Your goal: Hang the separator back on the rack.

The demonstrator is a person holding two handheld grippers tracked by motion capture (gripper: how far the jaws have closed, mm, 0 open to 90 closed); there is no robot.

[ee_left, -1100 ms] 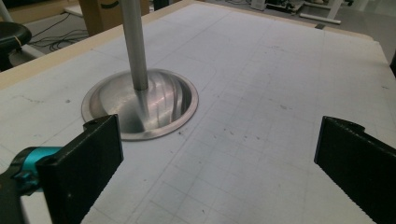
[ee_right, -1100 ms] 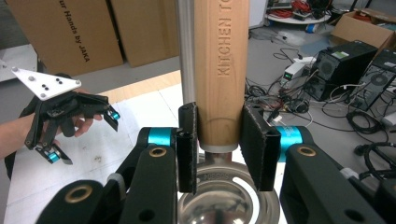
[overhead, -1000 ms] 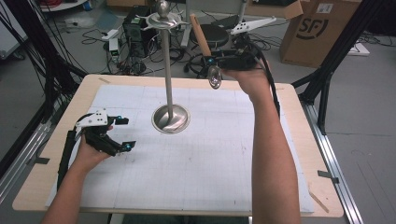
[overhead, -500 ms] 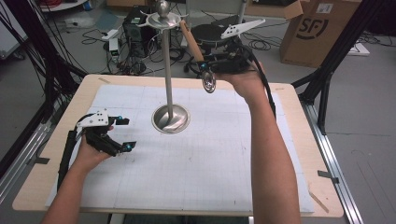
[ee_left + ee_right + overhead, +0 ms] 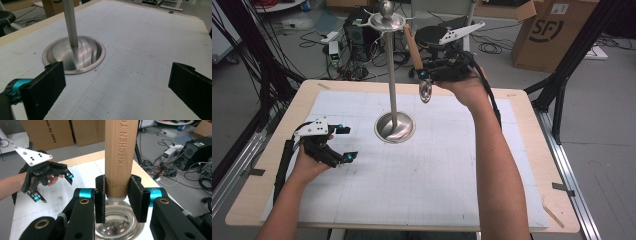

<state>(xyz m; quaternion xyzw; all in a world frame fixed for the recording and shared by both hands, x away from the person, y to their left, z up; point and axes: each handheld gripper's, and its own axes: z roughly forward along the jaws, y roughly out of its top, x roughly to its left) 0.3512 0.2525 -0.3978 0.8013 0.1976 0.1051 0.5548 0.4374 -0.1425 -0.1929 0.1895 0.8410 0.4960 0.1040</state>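
Right gripper [image 5: 426, 76] clamping a wooden-handled ladle [image 5: 416, 57] by the lower end of its handle, just above the metal bowl; pads pressing on both sides of the wood in the right gripper view [image 5: 117, 197]. Handle leaning up and to the far left, its top end sitting close beside the disc at the top of the stand [image 5: 392, 80]; contact there hard to tell. Ladle bowl [image 5: 425, 91] hanging below the jaws, facing sideways, well above the table [image 5: 522, 150], to the right of the stand's pole. Stand base [image 5: 395, 127] resting on the white grid mat [image 5: 422, 175], near the middle and toward the far side.

Left gripper [image 5: 343, 144] lying low on the near left of the mat, jaws standing wide with nothing between them; black pads [image 5: 45, 87] far apart in the left gripper view, pointing at the stand base [image 5: 75, 53]. Also showing farther off in the right gripper view [image 5: 53, 186], hand behind it.

Cardboard box [image 5: 557, 35] and cables on the floor beyond the table.
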